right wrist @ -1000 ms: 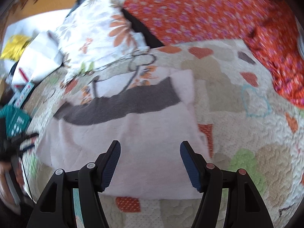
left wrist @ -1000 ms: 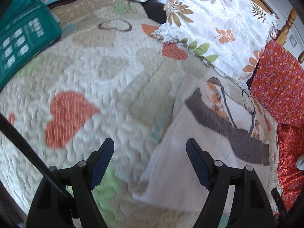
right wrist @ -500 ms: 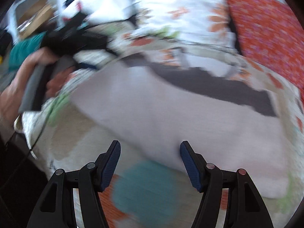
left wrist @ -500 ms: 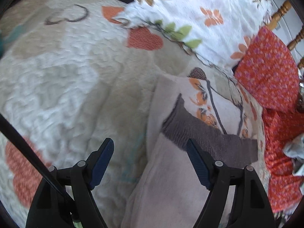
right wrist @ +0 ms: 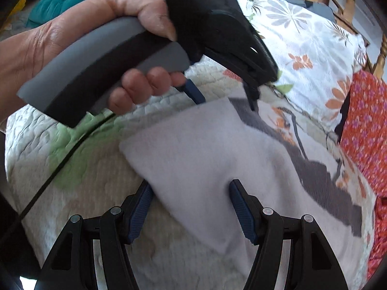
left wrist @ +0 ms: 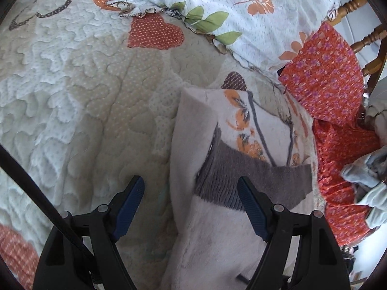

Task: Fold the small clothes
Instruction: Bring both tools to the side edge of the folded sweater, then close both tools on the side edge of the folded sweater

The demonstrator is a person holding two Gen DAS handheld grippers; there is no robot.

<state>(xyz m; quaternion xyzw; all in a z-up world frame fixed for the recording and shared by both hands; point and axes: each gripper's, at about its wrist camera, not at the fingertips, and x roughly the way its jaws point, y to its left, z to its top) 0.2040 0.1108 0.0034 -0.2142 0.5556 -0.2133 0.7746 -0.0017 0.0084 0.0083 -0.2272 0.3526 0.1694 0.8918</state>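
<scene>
A bed with a cream quilted bedspread (left wrist: 79, 101), stitched with orange and green hearts, fills both views, with pillows at its far end.

In the left wrist view the left gripper (left wrist: 191, 205) has its blue-padded fingers (left wrist: 129, 203) standing wide apart, nothing pressed between them. One finger hangs over bare quilt, the other over the pale pinkish-grey fleece garment (left wrist: 217, 229), whose left edge runs up between them. Whether the tips touch the cloth cannot be told. The garment lies flat on the bed, a dark grey band (left wrist: 254, 181) across it and an orange-and-grey print beyond; its near end is cut off by the gripper body and the frame. Past it lie a white floral pillow (left wrist: 241, 7) and an orange flowered cloth (left wrist: 326, 79). A wooden headboard (left wrist: 362, 36) and a crumpled grey-white bundle (left wrist: 367, 176) at the right rim are only partly seen.

In the right wrist view the right gripper (right wrist: 191, 207) also has its fingers (right wrist: 241, 212) spread wide. A near corner of the garment (right wrist: 205, 157) lies between them, and its edge hides part of the left finger; contact is unclear through the blur. Above, the person's left hand (right wrist: 84, 38) grips the grey handle of the other gripper, which covers much of the bed behind. A thin black cable (right wrist: 55, 169) crosses the quilt.
</scene>
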